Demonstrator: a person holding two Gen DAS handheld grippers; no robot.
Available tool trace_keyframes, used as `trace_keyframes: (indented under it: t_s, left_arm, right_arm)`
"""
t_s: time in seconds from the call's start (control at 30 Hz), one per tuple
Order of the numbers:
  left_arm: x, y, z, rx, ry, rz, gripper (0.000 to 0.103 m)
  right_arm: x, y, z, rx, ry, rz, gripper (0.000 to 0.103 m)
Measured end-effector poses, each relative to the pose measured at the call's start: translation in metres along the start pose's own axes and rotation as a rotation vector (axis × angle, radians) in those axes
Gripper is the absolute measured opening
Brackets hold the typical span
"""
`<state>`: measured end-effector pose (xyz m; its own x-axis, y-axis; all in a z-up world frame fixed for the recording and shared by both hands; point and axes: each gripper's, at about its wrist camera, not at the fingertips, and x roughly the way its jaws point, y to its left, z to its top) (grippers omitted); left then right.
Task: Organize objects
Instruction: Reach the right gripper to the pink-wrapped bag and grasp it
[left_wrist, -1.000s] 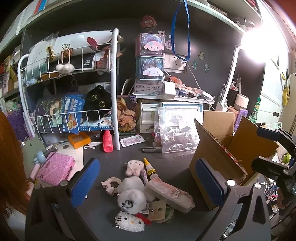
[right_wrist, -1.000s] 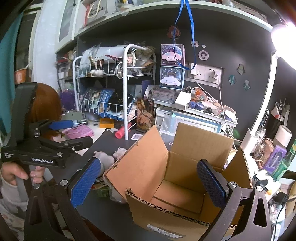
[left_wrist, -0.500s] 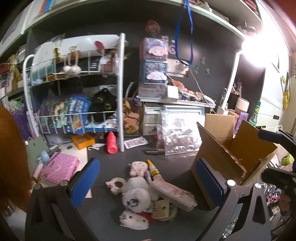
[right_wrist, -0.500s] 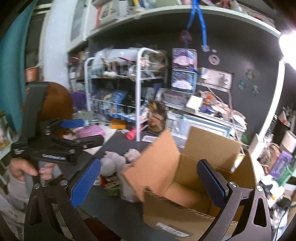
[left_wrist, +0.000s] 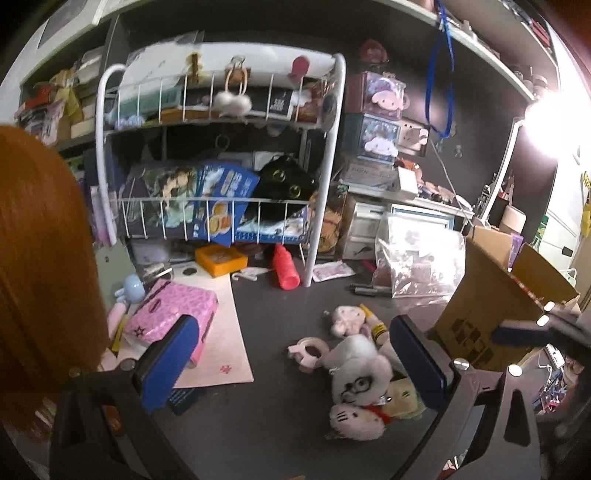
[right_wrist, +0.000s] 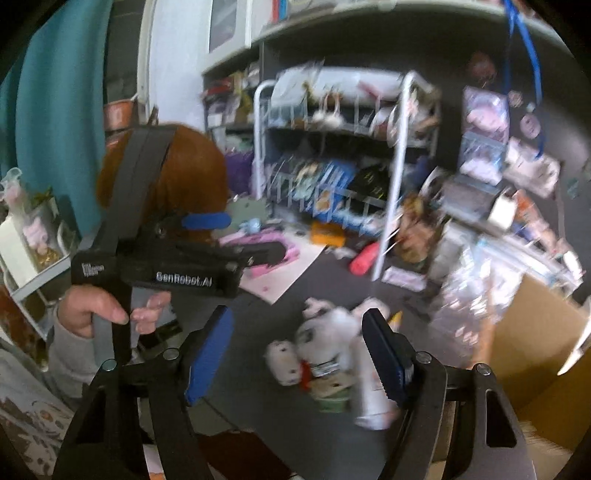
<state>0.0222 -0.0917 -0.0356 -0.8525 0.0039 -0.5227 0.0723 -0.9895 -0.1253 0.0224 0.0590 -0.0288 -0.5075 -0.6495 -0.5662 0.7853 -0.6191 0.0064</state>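
A: Where are the things to sort?

B: A heap of small plush toys (left_wrist: 360, 373) lies on the dark desk (left_wrist: 277, 314), just left of the cardboard box (left_wrist: 491, 314). A white fluffy one with drawn eyes sits in the middle, a white cat-face toy (left_wrist: 354, 419) in front of it, and a pink-eared one (left_wrist: 345, 317) behind. A glue tube (left_wrist: 375, 321) and a tape ring (left_wrist: 310, 349) touch the heap.

A: And the grippers?

B: The left gripper (left_wrist: 291, 363) hangs above the desk left of the box, jaws spread wide, nothing between them. The right gripper (right_wrist: 299, 360) is also spread wide and empty, pointed at the same heap; that view is blurred.

A: What lies further from the box?

B: A red bottle (left_wrist: 285, 267) lies on its side by the white wire rack (left_wrist: 325, 177), well left of the box. A pink case (left_wrist: 171, 314) sits further left, partly on a sheet of paper (left_wrist: 225, 332). A clear plastic bag (left_wrist: 419, 258) stands just behind the box.
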Motion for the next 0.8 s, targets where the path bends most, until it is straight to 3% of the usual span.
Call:
trace_keyframes:
  t_s: [0.13, 0.4, 0.5, 0.8]
  left_arm:
    - [0.011, 0.005, -0.005, 0.001, 0.027, -0.003, 0.103]
    - [0.030, 0.000, -0.010, 0.010, 0.063, -0.033, 0.103]
    - [0.034, -0.003, -0.013, 0.012, 0.074, -0.054, 0.103]
    - [0.043, -0.013, -0.018, 0.029, 0.098, -0.077, 0.103]
  right_arm:
    - [0.032, -0.008, -0.015, 0.098, 0.064, 0.012, 0.069]
    - [0.047, -0.050, -0.044, 0.271, 0.130, -0.112, 0.069]
    - [0.042, -0.057, -0.050, 0.284, 0.145, -0.155, 0.069]
    - [0.058, -0.066, -0.061, 0.297, 0.204, -0.174, 0.070]
